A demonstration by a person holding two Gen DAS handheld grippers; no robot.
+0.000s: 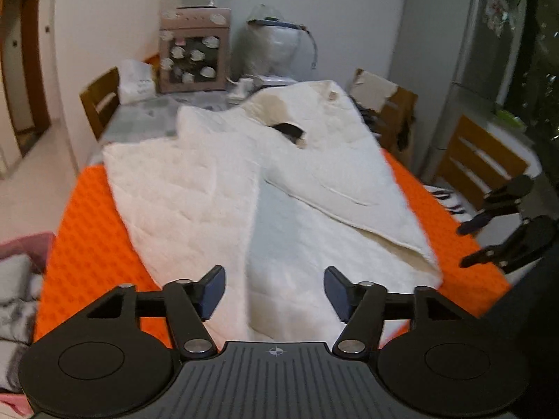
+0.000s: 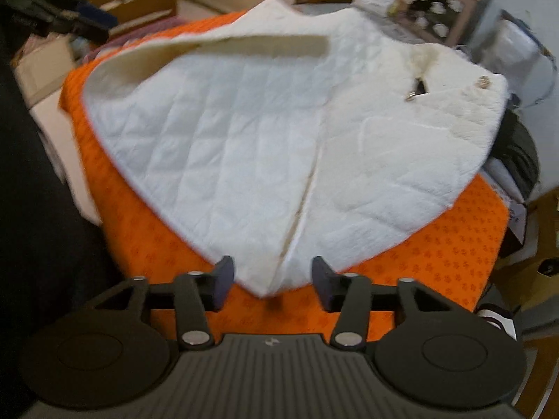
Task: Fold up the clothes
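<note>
A white quilted jacket [image 1: 244,192] lies spread on an orange patterned cloth [image 1: 91,244] over a table. One front panel is folded across the body, showing a cream lining edge. My left gripper [image 1: 274,291] is open and empty, just above the jacket's near hem. My right gripper [image 2: 272,284] is open and empty, its jaws on either side of the jacket's lower corner [image 2: 265,288], not gripping it. The right gripper also shows at the right edge of the left wrist view [image 1: 468,244]. The jacket [image 2: 279,132] fills the right wrist view.
Wooden chairs [image 1: 101,101] stand around the table. A box with cup pictures [image 1: 194,52] and plastic bags [image 1: 276,45] crowd the far end. A fridge [image 1: 482,52] stands at right. Grey and pink bedding [image 1: 17,279] lies at left. Dark clothes [image 2: 517,153] lie beside the table.
</note>
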